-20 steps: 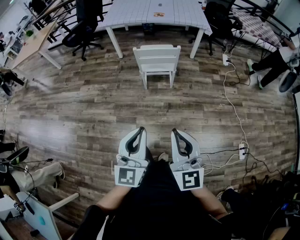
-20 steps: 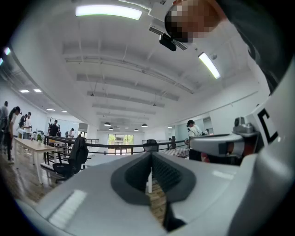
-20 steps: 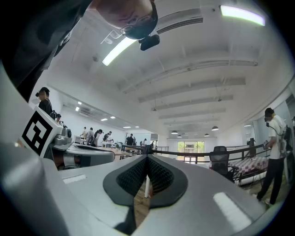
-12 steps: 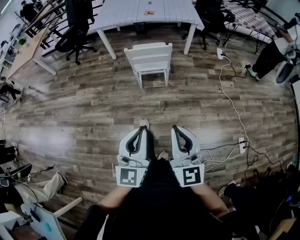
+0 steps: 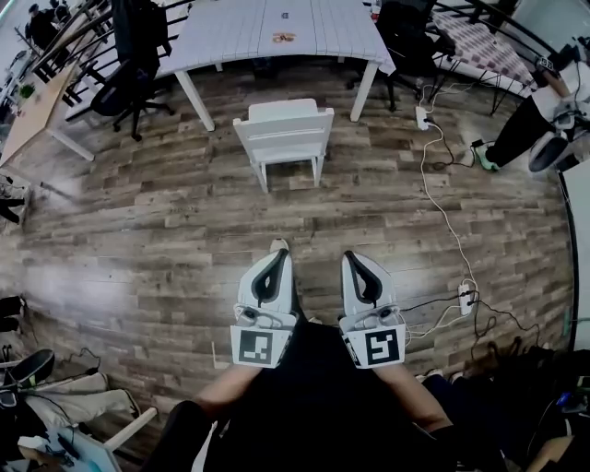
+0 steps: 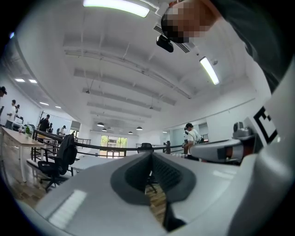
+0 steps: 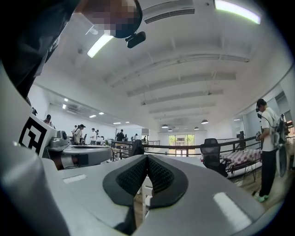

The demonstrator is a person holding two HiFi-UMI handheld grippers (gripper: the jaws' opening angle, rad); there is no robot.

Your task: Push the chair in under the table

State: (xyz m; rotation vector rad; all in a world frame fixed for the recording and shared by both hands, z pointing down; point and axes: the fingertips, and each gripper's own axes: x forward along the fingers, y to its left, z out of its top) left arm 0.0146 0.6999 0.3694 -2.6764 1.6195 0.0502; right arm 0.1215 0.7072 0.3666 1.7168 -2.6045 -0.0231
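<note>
Wooden planks in grey-brown tones cover the floor (image 5: 138, 230), with a streaky, worn grain. Far ahead of me stands the white chair (image 5: 283, 134), made of painted slats, with its back toward me. It is near the white slatted table (image 5: 277, 28) but not under it, and a strip of floor shows between them. The left gripper (image 5: 274, 254) and the right gripper (image 5: 356, 258) are smooth white shells with black ribbed pads. Both are pressed together on nothing, side by side and well apart from the chair. A white cable (image 5: 441, 198) runs along the right to a power strip (image 5: 465, 297). A black office chair (image 5: 124, 78) stands far left. Only the gripper views show the white ceiling (image 7: 184, 60) with long lamps, and a standing person (image 7: 267, 138) at the right.
</note>
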